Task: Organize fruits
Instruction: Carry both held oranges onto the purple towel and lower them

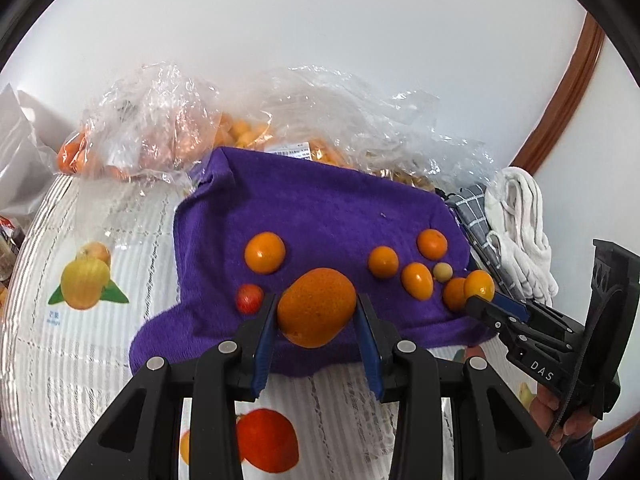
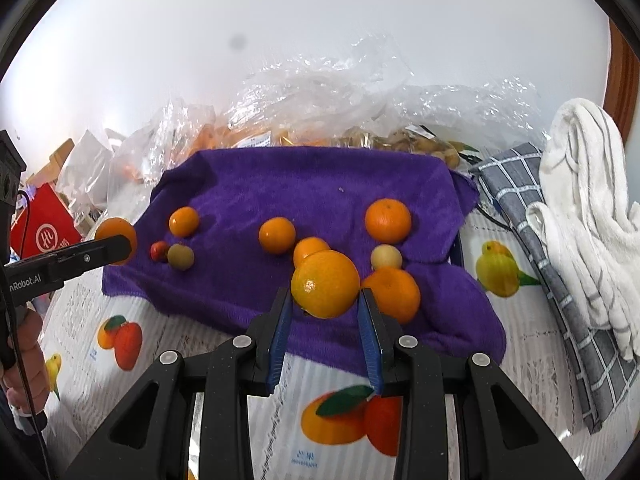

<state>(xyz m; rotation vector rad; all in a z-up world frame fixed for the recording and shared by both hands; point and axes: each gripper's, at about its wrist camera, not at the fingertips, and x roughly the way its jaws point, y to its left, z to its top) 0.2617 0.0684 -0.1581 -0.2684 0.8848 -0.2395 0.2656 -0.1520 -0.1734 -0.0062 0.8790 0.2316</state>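
Bench (image 2: pixel 248 420) carried a fruit-print cover, with a purple towel (image 2: pixel 304 184) spread on it and clear fruit bags (image 1: pixel 168 128) bunched behind. Loose oranges and a few small fruits lay scattered on the towel, none sorted yet by the look of it.

Left claw (image 1: pixel 316 312) was clamped on a big orange (image 1: pixel 316 312), pads on its two sides, fruit clear of the towel. Right claw (image 2: pixel 325 284) was clamped on a smaller orange (image 2: pixel 325 284), also lifted, right above the cluster near the towel's front-right corner.

Risks, biggest thing first:
- Towel: front edge hung in folds near both claws; a low pass could snag it and drag the whole spread, rolling every fruit.
- Bags: crinkled plastic leaned against the towel's back edge; a reach that way could catch film or tip the contents out.
- Big orange: round and gripped near the pad tips, so a quick swing could squeeze it out forward.
- Smaller orange: glossy skin, narrow grip; a drop would land on the oranges beneath (image 2: pixel 394 294) and scatter them.
- Small fruits, the red one (image 1: pixel 250 298) and the pale one (image 2: pixel 386 257): sat just beside the working spots, easy to knock off the towel; round, they would probably keep rolling on the slick cover.
- Both claws worked near one another; crossing paths risked a bump.
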